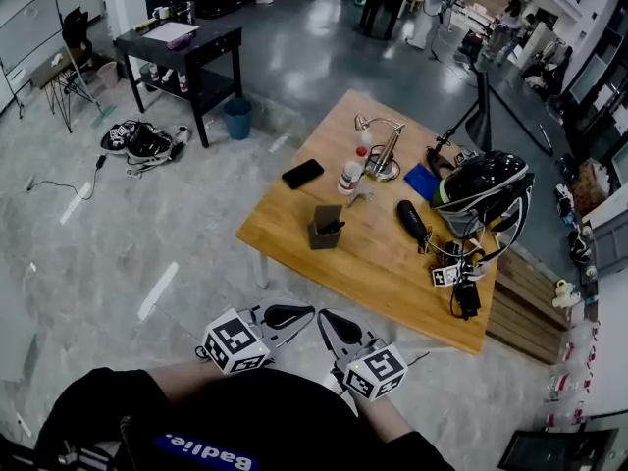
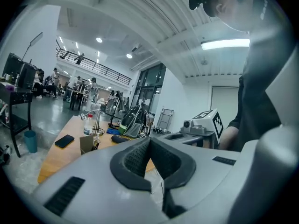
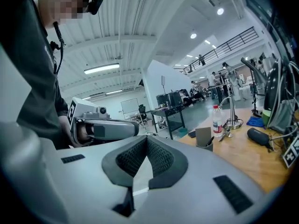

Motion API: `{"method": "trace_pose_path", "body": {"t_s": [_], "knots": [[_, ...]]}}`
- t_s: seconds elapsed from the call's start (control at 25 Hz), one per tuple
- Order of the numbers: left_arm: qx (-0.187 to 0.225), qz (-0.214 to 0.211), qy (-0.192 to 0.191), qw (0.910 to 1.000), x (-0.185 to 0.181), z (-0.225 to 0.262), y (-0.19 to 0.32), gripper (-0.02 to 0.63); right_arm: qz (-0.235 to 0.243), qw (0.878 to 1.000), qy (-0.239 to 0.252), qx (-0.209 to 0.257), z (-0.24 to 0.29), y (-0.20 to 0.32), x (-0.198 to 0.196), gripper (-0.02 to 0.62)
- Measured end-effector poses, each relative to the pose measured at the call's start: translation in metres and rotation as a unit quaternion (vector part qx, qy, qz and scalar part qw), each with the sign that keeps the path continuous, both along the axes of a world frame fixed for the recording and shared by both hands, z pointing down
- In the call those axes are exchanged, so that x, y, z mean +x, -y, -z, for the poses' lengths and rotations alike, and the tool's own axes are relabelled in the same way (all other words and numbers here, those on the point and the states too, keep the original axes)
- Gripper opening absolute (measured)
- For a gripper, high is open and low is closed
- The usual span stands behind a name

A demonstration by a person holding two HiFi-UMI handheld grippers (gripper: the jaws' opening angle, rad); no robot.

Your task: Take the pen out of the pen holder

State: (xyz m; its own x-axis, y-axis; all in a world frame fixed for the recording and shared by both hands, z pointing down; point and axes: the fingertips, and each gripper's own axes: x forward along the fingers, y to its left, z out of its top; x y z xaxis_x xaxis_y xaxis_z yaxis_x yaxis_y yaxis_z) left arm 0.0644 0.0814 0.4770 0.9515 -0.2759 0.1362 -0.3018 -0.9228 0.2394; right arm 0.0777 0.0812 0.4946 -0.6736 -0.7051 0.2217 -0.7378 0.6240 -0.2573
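Short of the table [image 1: 383,268], the left gripper [image 1: 294,313] and right gripper [image 1: 329,324] were both closed, holding nothing. One needed opening before straddling the pen [image 1: 336,228] in the pen holder [image 1: 321,235].

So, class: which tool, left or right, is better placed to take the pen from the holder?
Probably right. The left tool and right tool are both shut, short of the table; the right one sits more directly before the pen holder, whose pen leans rightward.
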Motion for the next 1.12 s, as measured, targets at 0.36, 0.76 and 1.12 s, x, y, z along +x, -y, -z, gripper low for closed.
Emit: {"method": "trace_pose_path", "body": {"t_s": [0.36, 0.76, 1.12], "knots": [[0.04, -0.076, -0.007, 0.9963, -0.019, 0.014, 0.118, 0.009, -0.058, 0.998, -0.021, -0.014, 0.002, 0.113, -0.015, 0.006], [0.022, -0.099, 0.002, 0.9948, -0.014, 0.003, 0.182, 0.009, -0.096, 0.995, -0.013, -0.035, -0.014, 0.179, -0.002, 0.006], [0.008, -0.075, 0.016, 0.997, 0.008, -0.003, 0.2, 0.009, -0.056, 0.997, -0.007, -0.046, -0.025, 0.199, 0.018, 0.008]]}}
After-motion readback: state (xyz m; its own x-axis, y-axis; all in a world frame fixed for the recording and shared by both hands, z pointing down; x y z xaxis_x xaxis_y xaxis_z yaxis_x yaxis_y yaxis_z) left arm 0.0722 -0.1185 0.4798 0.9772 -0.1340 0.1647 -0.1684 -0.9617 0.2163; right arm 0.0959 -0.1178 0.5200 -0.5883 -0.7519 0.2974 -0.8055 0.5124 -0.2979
